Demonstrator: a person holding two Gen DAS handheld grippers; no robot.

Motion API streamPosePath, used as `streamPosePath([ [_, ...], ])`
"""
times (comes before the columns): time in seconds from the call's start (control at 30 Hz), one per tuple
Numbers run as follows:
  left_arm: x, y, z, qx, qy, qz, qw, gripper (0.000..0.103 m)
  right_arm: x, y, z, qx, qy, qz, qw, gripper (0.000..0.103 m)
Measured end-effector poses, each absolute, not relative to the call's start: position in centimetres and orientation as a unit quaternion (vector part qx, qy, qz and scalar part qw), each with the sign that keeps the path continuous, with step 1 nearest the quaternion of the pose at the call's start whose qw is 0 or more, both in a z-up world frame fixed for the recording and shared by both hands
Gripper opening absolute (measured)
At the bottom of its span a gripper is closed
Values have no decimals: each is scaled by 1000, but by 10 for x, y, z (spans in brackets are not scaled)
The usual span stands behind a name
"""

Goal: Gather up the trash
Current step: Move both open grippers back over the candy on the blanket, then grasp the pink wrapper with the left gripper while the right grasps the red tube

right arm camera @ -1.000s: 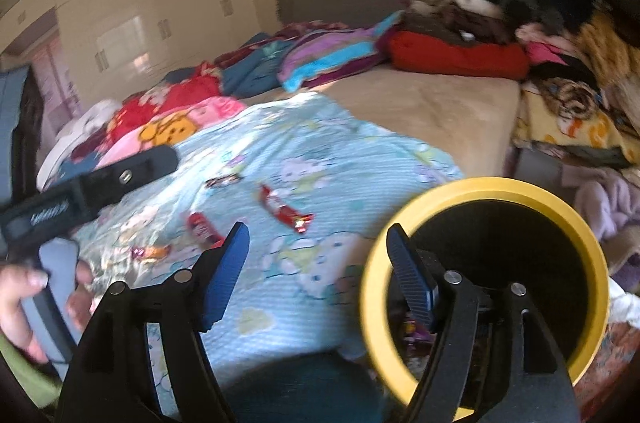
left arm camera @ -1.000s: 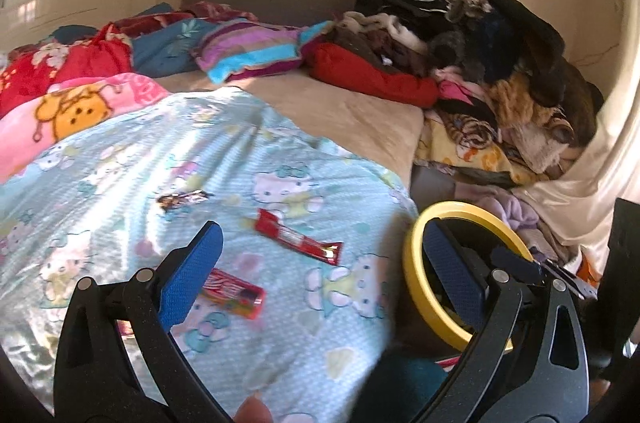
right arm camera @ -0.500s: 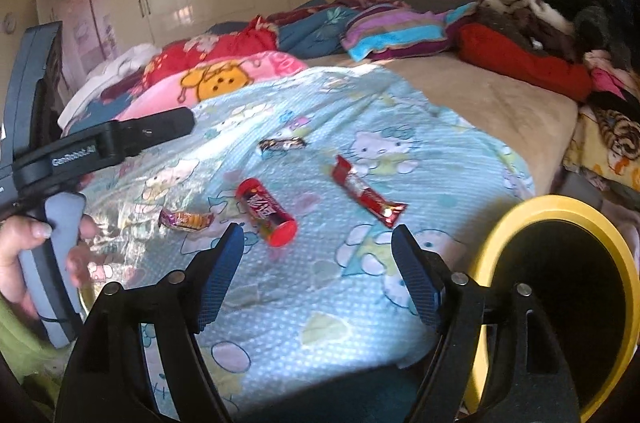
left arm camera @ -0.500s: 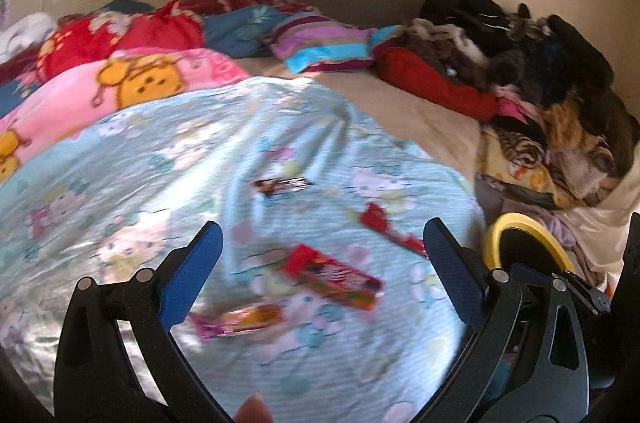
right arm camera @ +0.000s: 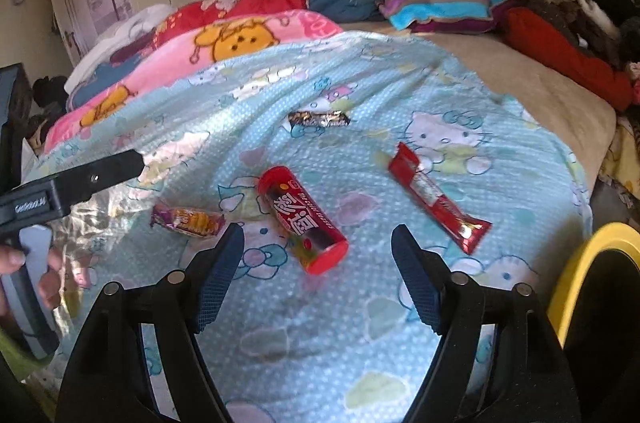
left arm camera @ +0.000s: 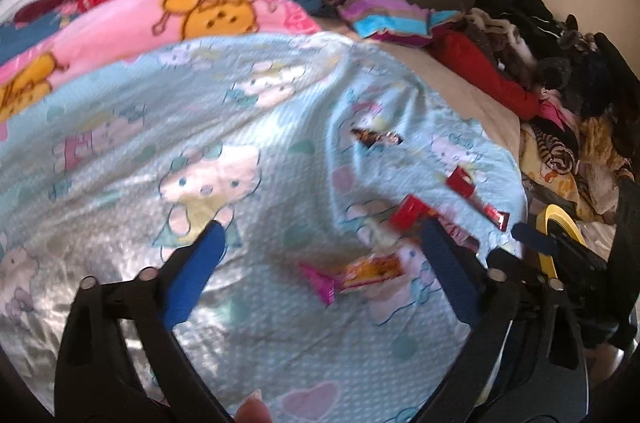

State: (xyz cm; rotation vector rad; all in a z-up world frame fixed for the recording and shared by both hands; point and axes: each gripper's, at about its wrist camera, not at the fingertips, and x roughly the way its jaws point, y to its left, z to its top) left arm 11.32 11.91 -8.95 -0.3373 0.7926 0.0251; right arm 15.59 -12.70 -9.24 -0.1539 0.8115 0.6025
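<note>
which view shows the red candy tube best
The right wrist view. There the red candy tube lies sharp and whole on the blue blanket, label readable, just ahead of the open right gripper. In the left wrist view the tube is blurred and partly hidden behind a finger of the left gripper.

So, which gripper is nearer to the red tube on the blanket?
Right. The right gripper is just short of the red tube; the left gripper is off to its side, over the orange wrapper.
</note>
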Motion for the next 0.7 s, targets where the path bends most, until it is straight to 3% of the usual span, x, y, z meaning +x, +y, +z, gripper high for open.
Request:
streamPosePath([
  [0.17,115,123,-111,-197,413,-12,889,72,170,-110,-110,-91,409,291,860,73],
  [0.27,118,121,-122,-215,429,-25,877,66,179,-105,-121,-88,425,291,853,64],
  [0.33,120,119,-129,-224,436,-32,871,63,184,-103,-129,-83,437,293,846,47],
  [0.5,121,112,-136,-225,442,-38,867,54,181,-104,-131,-73,432,300,847,41],
  [0.7,124,105,-135,-218,444,-46,868,22,171,-121,-120,-35,419,289,860,38],
])
